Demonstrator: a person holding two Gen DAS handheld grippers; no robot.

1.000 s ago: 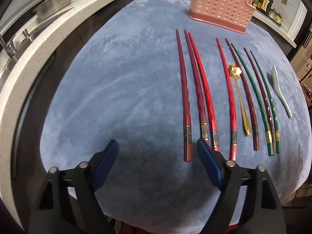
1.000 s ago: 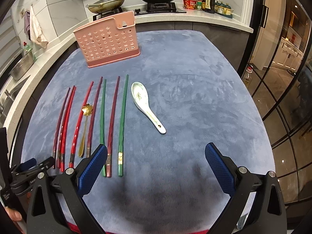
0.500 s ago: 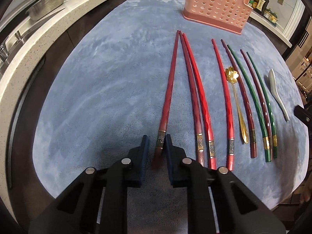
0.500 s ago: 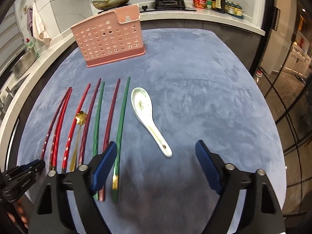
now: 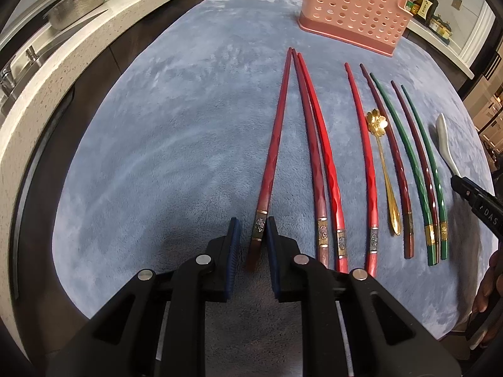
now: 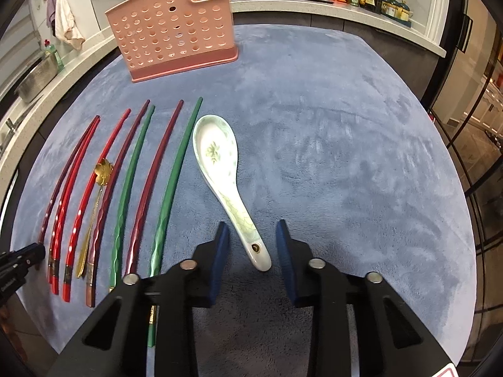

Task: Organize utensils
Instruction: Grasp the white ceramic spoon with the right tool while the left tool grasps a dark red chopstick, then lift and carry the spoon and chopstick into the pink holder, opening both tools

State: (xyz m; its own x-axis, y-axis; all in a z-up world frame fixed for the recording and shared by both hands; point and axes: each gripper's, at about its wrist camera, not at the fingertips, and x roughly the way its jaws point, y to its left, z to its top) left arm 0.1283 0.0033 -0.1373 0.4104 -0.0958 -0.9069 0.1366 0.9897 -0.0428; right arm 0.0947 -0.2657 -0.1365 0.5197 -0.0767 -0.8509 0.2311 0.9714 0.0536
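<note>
With both grippers lowered over the blue mat point(image 5: 151, 163):
Left gripper point(image 5: 253, 238): jaws just closed, clamping 1 red chopstick point(image 5: 273, 147).
Right gripper point(image 6: 251, 245): jaws just closing, pads astride the ceramic spoon point(image 6: 220, 169) handle, not touching it.

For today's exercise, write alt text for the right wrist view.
The right claw, its jaws just closing, straddles the handle of a white ceramic spoon on blue cloth. Red and green chopsticks lie left; a pink holder stands behind.

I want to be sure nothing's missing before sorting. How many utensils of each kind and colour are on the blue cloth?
Red or maroon chopsticks: 6
Green chopsticks: 2
Gold spoon: 1
White ceramic spoon: 1
Total: 10
</note>
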